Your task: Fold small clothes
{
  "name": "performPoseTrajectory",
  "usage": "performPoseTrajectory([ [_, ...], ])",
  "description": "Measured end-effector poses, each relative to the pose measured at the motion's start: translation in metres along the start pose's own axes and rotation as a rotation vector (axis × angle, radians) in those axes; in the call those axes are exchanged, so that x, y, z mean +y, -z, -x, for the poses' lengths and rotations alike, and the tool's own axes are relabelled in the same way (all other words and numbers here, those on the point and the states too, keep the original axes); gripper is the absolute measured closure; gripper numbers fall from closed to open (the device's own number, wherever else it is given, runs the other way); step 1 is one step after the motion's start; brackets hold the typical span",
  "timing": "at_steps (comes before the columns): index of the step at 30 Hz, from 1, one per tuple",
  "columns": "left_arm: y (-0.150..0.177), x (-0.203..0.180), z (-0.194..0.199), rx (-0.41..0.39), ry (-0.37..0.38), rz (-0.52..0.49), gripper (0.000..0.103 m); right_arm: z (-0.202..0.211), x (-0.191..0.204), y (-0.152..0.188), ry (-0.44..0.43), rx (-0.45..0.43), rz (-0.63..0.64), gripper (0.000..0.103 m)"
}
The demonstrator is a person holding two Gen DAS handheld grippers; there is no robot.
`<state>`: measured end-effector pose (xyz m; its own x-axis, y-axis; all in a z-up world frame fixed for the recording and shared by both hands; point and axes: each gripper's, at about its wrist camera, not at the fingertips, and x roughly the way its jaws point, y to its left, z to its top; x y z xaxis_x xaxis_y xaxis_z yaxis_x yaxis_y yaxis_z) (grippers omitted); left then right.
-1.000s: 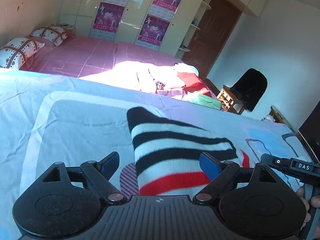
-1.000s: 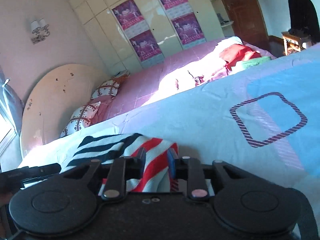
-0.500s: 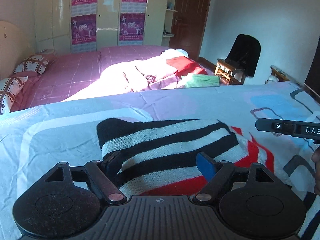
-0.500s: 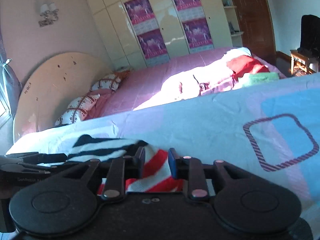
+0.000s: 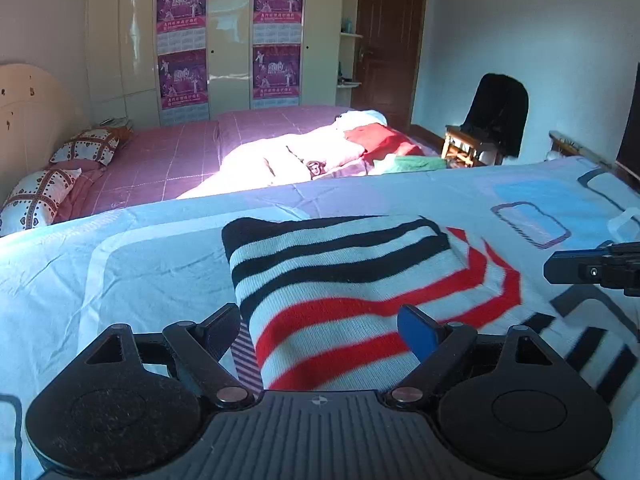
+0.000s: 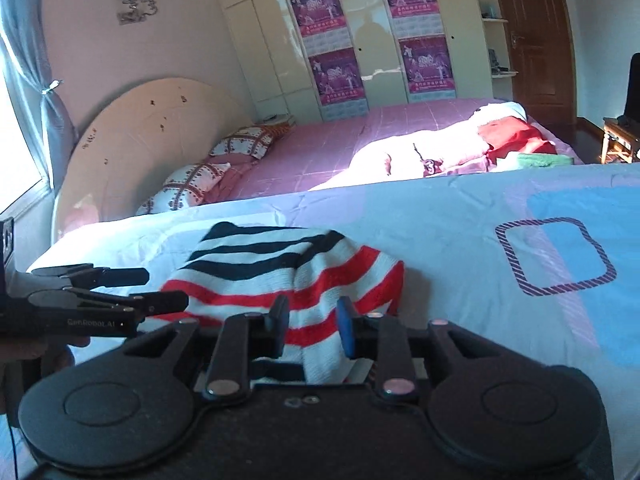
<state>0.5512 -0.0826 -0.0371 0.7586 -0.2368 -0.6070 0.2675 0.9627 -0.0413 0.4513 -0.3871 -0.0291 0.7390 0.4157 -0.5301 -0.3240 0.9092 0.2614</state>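
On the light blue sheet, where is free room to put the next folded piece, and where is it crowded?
Free: the sheet to the right of the striped sweater, around the purple-outlined square, and the bare strip beyond the sweater up to the pink bed. Crowded: around the sweater itself, where the right gripper and left gripper both sit.

Striped knit garment [image 5: 352, 280], folded, on bedsheet [image 5: 140, 264]

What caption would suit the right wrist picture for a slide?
Right gripper with its jaws part open around a striped knit garment on a pale blue bedsheet, left gripper alongside.
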Motion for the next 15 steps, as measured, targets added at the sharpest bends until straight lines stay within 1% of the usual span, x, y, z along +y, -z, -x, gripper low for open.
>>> performPoseTrajectory([
  [3, 0.021, 0.002, 0.029, 0.003, 0.032, 0.033, 0.018, 0.026, 0.007, 0.02, -0.052, 0.011, 0.012, 0.084],
  [5, 0.036, 0.006, 0.039, 0.017, 0.072, 0.076, 0.018, 0.033, 0.012, 0.031, -0.085, 0.027, 0.031, 0.088],
  [7, 0.048, 0.008, 0.043, 0.036, 0.088, 0.098, 0.018, 0.033, 0.02, 0.042, -0.073, 0.06, 0.07, 0.091],
  [9, 0.061, 0.011, 0.039, 0.076, 0.093, 0.118, 0.018, 0.026, 0.024, 0.052, -0.017, 0.109, 0.108, 0.096],
  [10, 0.067, 0.013, 0.038, 0.09, 0.097, 0.132, 0.018, 0.023, 0.024, 0.056, -0.005, 0.125, 0.111, 0.097],
  [12, 0.077, 0.019, 0.036, 0.113, 0.11, 0.16, 0.018, 0.022, 0.022, 0.065, -0.028, 0.143, 0.082, 0.097],
  [13, 0.082, 0.021, 0.034, 0.123, 0.108, 0.162, 0.018, 0.022, 0.022, 0.069, -0.025, 0.145, 0.075, 0.098],
  [15, 0.088, 0.028, 0.03, 0.136, 0.124, 0.189, 0.018, 0.028, 0.019, 0.068, -0.019, 0.116, 0.035, 0.099],
])
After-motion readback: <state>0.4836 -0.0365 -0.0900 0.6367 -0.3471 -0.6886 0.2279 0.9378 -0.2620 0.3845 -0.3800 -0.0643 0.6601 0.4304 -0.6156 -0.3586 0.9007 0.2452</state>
